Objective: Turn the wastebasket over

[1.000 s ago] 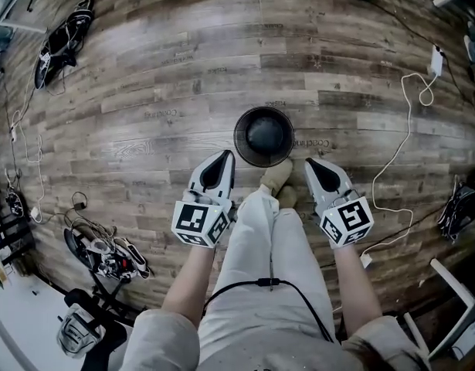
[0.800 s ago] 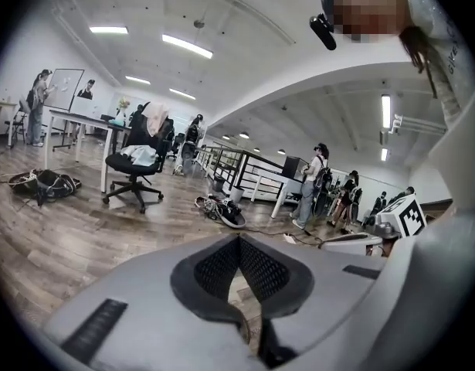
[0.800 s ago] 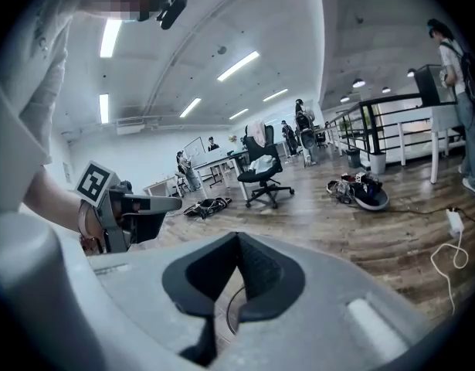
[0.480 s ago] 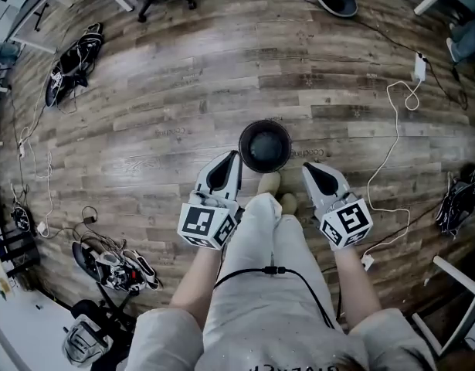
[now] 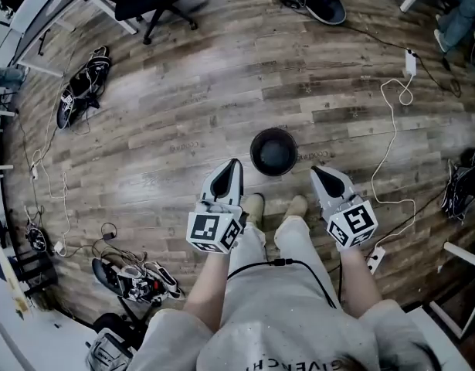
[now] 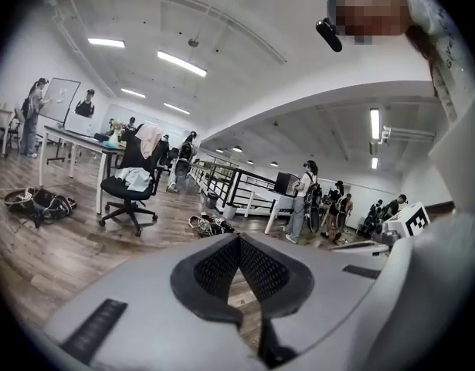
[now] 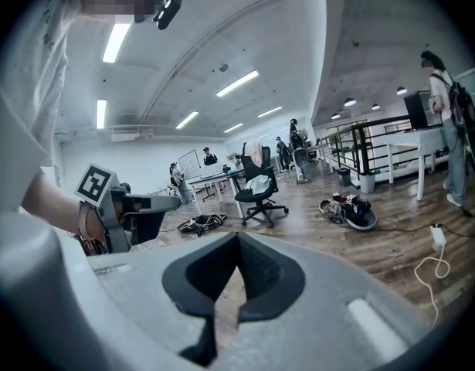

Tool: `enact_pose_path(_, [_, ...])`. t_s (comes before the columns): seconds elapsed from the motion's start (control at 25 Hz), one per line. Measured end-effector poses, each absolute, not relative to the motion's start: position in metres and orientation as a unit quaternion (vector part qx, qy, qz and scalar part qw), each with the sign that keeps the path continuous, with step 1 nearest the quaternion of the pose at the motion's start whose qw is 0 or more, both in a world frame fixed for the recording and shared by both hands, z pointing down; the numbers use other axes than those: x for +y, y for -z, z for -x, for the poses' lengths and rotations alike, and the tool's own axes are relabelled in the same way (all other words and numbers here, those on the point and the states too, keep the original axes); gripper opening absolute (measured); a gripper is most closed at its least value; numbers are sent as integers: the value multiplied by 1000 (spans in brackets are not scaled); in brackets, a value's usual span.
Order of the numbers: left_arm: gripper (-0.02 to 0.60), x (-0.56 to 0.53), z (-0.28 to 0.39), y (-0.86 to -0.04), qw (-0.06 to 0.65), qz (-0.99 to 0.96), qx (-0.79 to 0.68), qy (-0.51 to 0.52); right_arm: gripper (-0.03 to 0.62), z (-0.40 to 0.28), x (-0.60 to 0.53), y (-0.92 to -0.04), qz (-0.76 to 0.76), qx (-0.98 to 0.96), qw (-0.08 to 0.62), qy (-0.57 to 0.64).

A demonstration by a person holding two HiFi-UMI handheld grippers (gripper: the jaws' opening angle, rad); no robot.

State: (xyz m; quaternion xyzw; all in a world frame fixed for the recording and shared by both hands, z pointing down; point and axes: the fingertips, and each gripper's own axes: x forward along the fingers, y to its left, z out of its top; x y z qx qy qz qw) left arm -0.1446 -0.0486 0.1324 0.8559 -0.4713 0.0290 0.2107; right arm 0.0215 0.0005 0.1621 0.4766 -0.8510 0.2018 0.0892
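Observation:
The black round wastebasket [image 5: 273,151] stands on the wood floor with its open mouth up, just ahead of the person's shoes [image 5: 253,206]. My left gripper [image 5: 235,164] hangs to its left and nearer, jaws shut with nothing in them. On the other side my right gripper [image 5: 315,170] is the same, shut and empty. Neither touches the basket. The left gripper view shows the shut left gripper [image 6: 239,239] pointing out over the room, and the right gripper view the shut right gripper [image 7: 237,236]. The basket is in neither gripper view.
A black office chair [image 5: 152,2] stands at the far left. A white cable with charger [image 5: 395,130] trails on the right. Bags and gear lie at left [image 5: 83,91], lower left [image 5: 133,277] and far right [image 5: 461,188]. People [image 6: 307,199] stand by a railing far off.
Both grippers have risen together, still shut. The head view has lifted too: the wastebasket looks smaller and farther down, and more of the room shows. The person's feet now stand side by side.

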Motion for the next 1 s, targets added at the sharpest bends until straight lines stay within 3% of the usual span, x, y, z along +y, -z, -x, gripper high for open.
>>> enact_pose_path(1.0, [-2, -58, 165, -30, 149, -881, -447, 35, -2, -9, -4, -61, -500, -854, 48, -132])
